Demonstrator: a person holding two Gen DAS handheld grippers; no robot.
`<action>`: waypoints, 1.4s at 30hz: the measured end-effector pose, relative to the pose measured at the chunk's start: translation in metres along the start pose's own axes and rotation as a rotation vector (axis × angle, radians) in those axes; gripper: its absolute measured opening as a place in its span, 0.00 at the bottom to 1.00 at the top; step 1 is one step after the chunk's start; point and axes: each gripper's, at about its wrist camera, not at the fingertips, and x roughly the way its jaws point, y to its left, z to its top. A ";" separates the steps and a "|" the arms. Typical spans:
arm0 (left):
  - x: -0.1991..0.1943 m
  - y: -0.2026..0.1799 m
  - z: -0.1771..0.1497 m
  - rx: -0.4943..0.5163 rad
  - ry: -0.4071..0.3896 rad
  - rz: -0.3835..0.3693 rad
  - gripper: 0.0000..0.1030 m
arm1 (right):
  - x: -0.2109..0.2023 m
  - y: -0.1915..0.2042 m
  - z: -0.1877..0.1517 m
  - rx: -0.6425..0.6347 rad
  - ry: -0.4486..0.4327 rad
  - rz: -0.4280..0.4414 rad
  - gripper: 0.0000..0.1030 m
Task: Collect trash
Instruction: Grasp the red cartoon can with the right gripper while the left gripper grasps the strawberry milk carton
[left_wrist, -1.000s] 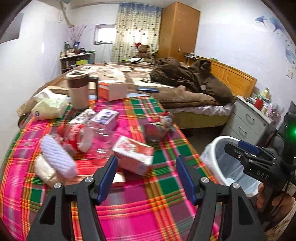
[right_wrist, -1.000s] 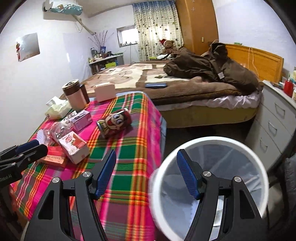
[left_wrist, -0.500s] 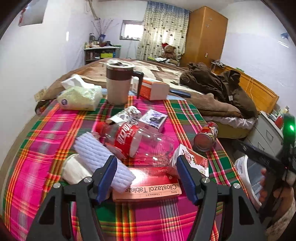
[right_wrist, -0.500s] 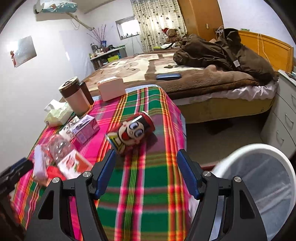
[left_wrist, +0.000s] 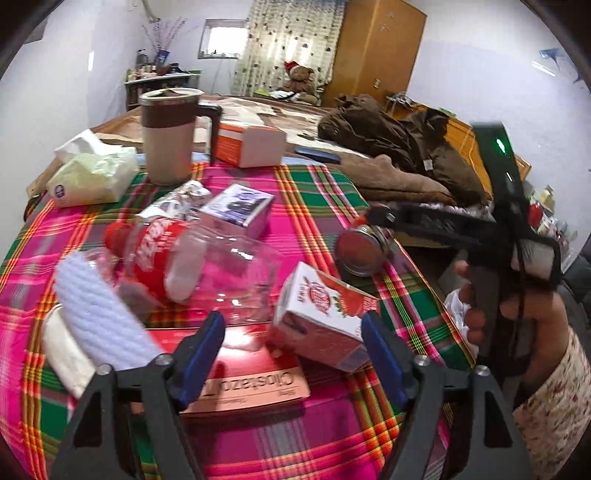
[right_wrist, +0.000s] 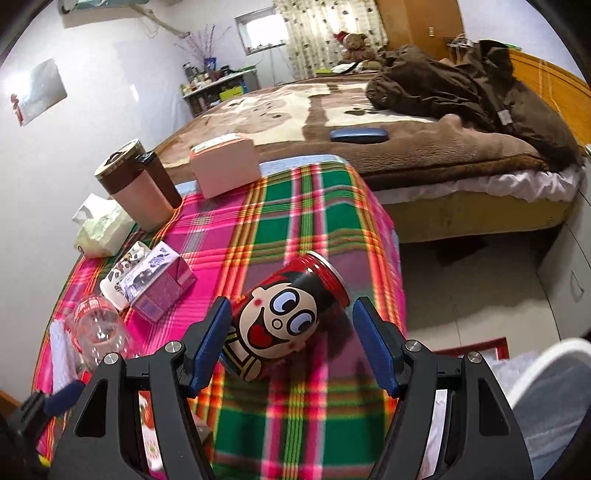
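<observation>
Both grippers have advanced over the plaid table since a second ago, when the right one hung above the bin; that bin now sits at the lower right edge of the right wrist view, lined with plastic, its contents out of sight. The right gripper is wide open, its blue fingers either side of the can, which lies on its side near the table's right edge; neither finger visibly touches it. The left gripper is equally wide open and holds nothing, low over a flat red tablet box. A small carton lies on that box, close to the right finger. Beyond lie a clear bottle with a red label, a white ribbed roll to its left, and a purple carton. Farther back stand a mug, a tissue pack and a pink box. Behind the table is a bed with a brown coat heaped on it.
</observation>
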 end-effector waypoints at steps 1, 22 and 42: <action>0.002 -0.002 0.000 0.001 0.006 -0.005 0.77 | 0.002 0.002 0.002 -0.006 0.007 0.002 0.67; 0.041 -0.033 -0.004 0.132 0.063 0.054 0.80 | 0.013 0.010 0.011 -0.161 0.098 -0.052 0.67; 0.028 -0.026 -0.001 0.088 0.013 0.015 0.78 | 0.011 -0.001 0.003 -0.150 0.150 0.053 0.55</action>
